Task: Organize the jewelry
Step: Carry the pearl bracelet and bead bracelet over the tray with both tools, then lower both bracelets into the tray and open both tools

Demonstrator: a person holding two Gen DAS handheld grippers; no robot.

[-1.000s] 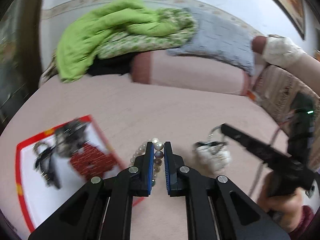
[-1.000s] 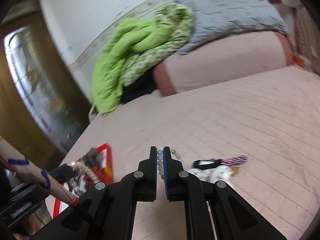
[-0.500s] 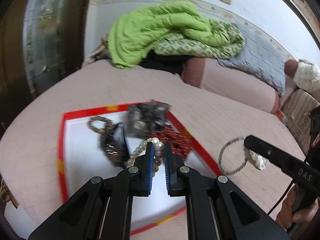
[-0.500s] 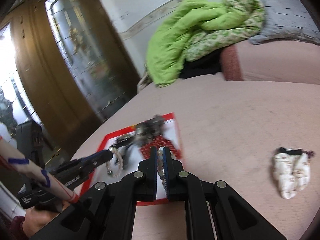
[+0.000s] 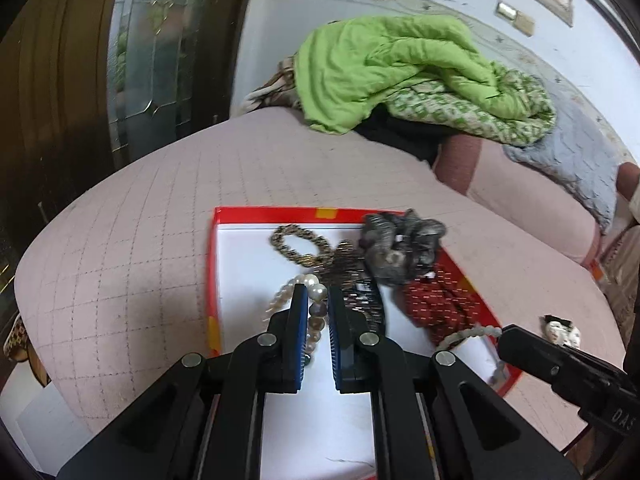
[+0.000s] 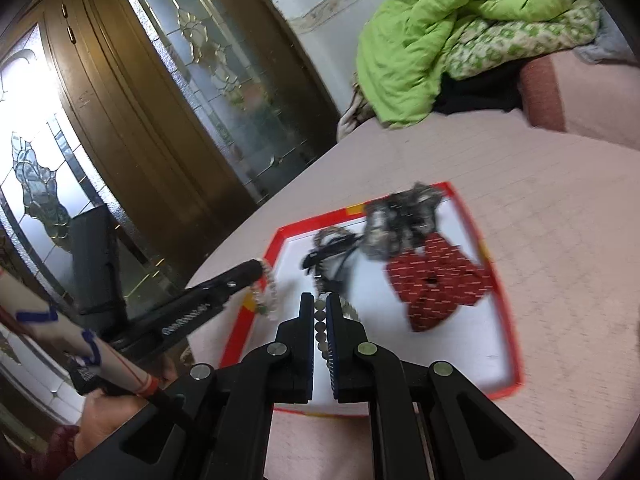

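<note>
Pearl bracelet (image 5: 314, 300) | L gripper (image 5: 318, 308) clamps it | R gripper (image 6: 320, 312) clamps bead strand (image 6: 320, 330) | over red tray (image 5: 212, 280)

Right gripper (image 6: 319, 312) clamping bead bracelet (image 6: 320, 332), red-rimmed tray (image 6: 502, 280)

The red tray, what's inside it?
Inside the red tray lie a gold chain bracelet, a grey scrunchie, a red patterned scrunchie and dark beaded pieces. The grippers hide the tray's near part.
</note>
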